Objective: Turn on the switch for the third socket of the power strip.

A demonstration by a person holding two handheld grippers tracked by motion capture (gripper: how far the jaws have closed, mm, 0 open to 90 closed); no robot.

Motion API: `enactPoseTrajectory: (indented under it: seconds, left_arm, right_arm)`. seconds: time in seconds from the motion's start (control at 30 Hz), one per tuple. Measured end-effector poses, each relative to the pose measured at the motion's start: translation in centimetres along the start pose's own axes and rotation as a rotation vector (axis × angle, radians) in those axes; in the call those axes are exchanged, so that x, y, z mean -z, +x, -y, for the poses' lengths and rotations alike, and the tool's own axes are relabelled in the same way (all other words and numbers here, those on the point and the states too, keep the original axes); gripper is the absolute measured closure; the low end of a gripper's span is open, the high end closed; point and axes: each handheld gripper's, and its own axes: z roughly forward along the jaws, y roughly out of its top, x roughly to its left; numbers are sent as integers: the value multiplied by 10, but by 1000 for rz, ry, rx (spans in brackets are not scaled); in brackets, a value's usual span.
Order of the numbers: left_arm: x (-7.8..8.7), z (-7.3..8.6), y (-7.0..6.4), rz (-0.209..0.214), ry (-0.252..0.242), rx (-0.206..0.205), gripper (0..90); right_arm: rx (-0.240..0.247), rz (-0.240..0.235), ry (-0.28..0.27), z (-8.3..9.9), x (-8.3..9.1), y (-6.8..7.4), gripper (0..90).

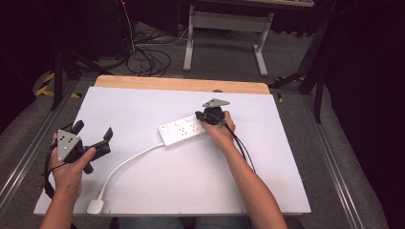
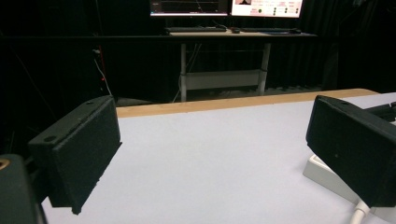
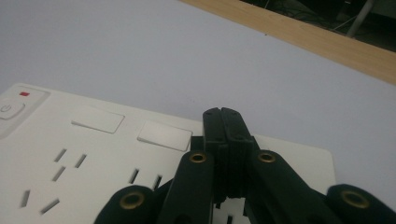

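Note:
A white power strip point(image 1: 184, 131) lies flat near the middle of the table, its white cable point(image 1: 129, 160) curving down to a plug point(image 1: 95, 206) at the front left edge. My right gripper point(image 1: 200, 117) is shut, jaws together with nothing between them. In the right gripper view its tip point(image 3: 222, 114) rests over the strip's point(image 3: 93, 154) right end, past several sockets and a switch point(image 3: 11, 109). My left gripper point(image 1: 93, 130) is held above the table's left side, open and empty. The left gripper view shows the wide gap point(image 2: 215, 140) and the strip's end point(image 2: 322, 170) beside the right jaw.
The white tabletop point(image 1: 143, 105) has a wooden strip point(image 1: 181, 84) along its far edge. Beyond it stand a desk frame point(image 1: 224, 28) and loose floor cables point(image 1: 148, 59). Monitors point(image 2: 224, 7) glow on that desk.

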Motion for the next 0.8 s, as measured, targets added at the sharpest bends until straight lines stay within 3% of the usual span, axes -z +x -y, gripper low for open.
enactPoseTrajectory:
  seconds: [0.43,0.8]
  left_arm:
    - [-2,-1,-4,12,0,-6,35]
    - [-2,-1,-3,12,0,-2,35]
  right_arm:
    - [15,-22,-67,-13,34,7,818]
    - [20,-33,-87,-17,45,12,781]
